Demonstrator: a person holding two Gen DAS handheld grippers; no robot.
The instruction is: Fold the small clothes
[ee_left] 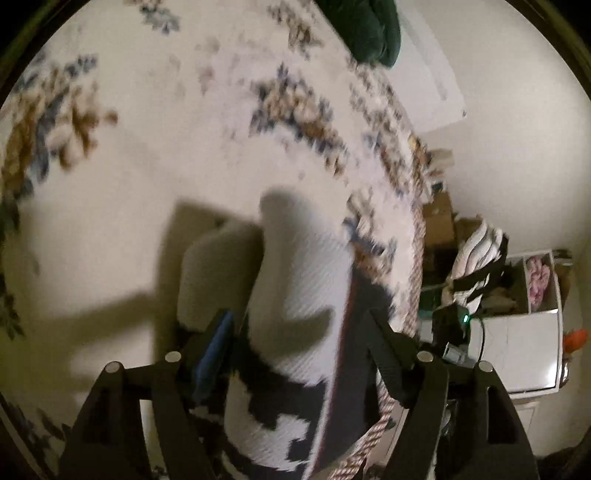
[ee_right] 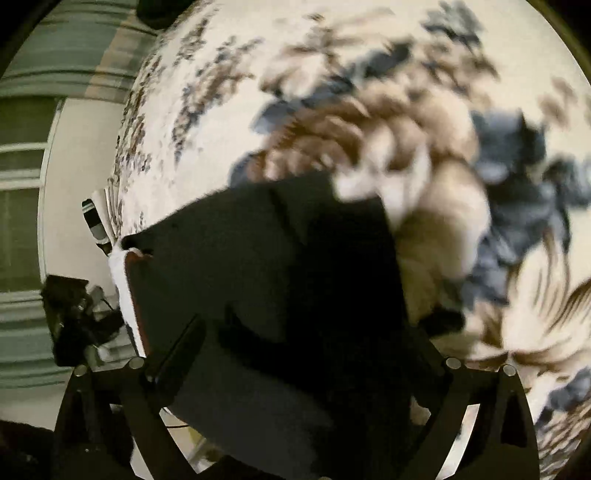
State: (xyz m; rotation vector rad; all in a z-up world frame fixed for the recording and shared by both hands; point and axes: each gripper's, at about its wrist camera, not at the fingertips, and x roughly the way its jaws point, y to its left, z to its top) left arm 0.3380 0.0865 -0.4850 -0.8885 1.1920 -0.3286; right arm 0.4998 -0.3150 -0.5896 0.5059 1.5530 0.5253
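**A:** What do you have under your left gripper (ee_left: 299, 332)?

**B:** A white knitted garment (ee_left: 295, 280) with a dark blocky pattern and a dark panel edged in red. It lies on the floral rug (ee_left: 147, 155), bunched up between my two fingers. The blue-padded finger (ee_left: 214, 343) sits just beside the cloth on one side, the other stands off on the far side. My jaws are apart, and I can't see either pad pressing the fabric.

**B:** Beyond the rug's braided edge there is a white storage unit (ee_left: 524, 354) and a striped heap of clothes (ee_left: 476, 258), with a dark green item (ee_left: 365, 29) at the top of the rug.

**A:** And your right gripper (ee_right: 303, 350)?

**B:** Spread wide. A dark piece of cloth (ee_right: 266, 258) fills the space between my fingers and lies on the same rug (ee_right: 332, 74). At its left edge a white and reddish border (ee_right: 123, 288) shows. The picture is blurred, so I can't tell whether my pads touch it; they don't look clamped.

**A:** Is the cloth flat?

**B:** The dark piece looks fairly flat; the white one is humped.
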